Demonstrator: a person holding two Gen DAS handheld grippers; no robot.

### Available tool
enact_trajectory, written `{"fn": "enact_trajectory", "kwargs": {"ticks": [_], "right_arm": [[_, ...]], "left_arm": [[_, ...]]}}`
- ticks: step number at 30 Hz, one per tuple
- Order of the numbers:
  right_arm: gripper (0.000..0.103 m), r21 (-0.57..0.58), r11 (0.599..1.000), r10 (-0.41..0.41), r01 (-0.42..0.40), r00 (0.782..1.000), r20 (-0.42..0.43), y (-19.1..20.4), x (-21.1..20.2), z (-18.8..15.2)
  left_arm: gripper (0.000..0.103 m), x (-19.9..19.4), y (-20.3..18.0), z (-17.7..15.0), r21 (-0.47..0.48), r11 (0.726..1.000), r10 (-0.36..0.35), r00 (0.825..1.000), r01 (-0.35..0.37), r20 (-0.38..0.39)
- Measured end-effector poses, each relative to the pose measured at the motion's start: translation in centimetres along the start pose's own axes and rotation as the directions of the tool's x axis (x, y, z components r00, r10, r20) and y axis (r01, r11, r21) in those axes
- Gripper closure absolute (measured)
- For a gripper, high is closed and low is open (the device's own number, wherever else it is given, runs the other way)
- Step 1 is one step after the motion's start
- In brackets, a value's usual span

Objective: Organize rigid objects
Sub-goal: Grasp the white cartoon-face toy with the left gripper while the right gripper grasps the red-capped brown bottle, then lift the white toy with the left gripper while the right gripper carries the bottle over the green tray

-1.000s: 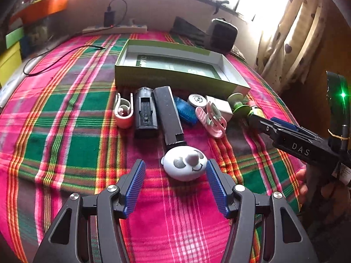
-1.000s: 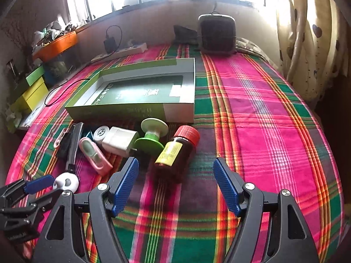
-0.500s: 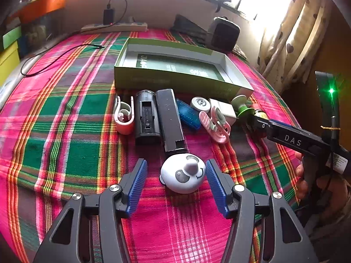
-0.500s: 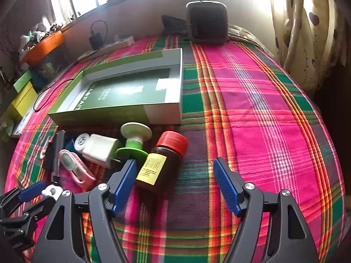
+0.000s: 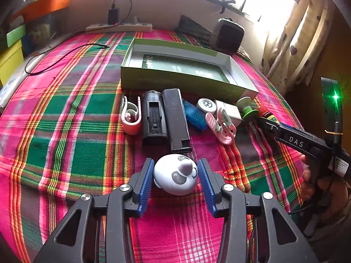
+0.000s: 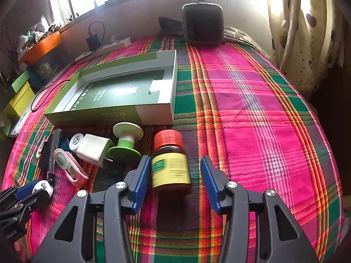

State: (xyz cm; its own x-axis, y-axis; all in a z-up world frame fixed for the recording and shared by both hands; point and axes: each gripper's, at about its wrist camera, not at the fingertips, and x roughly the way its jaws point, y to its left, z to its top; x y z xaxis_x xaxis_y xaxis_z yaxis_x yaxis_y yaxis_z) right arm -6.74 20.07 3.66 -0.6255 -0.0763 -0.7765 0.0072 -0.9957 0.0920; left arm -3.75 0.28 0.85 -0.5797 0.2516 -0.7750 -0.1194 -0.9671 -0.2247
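The left gripper (image 5: 175, 179) is spread around a white panda-faced toy (image 5: 175, 174) on the plaid cloth (image 5: 65, 131), and the right gripper (image 6: 175, 175) is spread around a brown bottle (image 6: 170, 164) lying on its side. Beyond them lies a row of small objects, then an open green box (image 6: 114, 114).

Row of small items lies before the shallow green cardboard box (image 5: 175, 81) on the plaid cloth (image 5: 65, 131); white panda-faced round gadget (image 5: 175, 175) nearest, red-capped brown bottle (image 6: 171, 164) rightmost.
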Motion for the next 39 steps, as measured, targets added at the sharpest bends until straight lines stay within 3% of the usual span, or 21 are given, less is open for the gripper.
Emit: {"fn": "enact_trajectory", "kwargs": {"ticks": [2,24,39], "right_arm": [[0.070,-0.003,1.000,-0.008,0.008,1.000,0.002,0.0,0.0,0.0],[0.070,-0.044,0.999,0.010,-0.007,0.998,0.065,0.6,-2.9,0.9],[0.070,-0.064,0.997,0.053,-0.047,0.994,0.098,2.1,-3.0,3.9]], "left_arm": [[0.063,0.0,0.0,0.0,-0.001,1.000,0.000,1.000,0.000,0.000],[0.063,-1.8,-0.7,1.6,0.044,0.999,0.005,0.999,-0.007,0.051],[0.063,-1.2,0.0,7.6,0.067,0.998,0.013,0.992,-0.021,0.123]]}}
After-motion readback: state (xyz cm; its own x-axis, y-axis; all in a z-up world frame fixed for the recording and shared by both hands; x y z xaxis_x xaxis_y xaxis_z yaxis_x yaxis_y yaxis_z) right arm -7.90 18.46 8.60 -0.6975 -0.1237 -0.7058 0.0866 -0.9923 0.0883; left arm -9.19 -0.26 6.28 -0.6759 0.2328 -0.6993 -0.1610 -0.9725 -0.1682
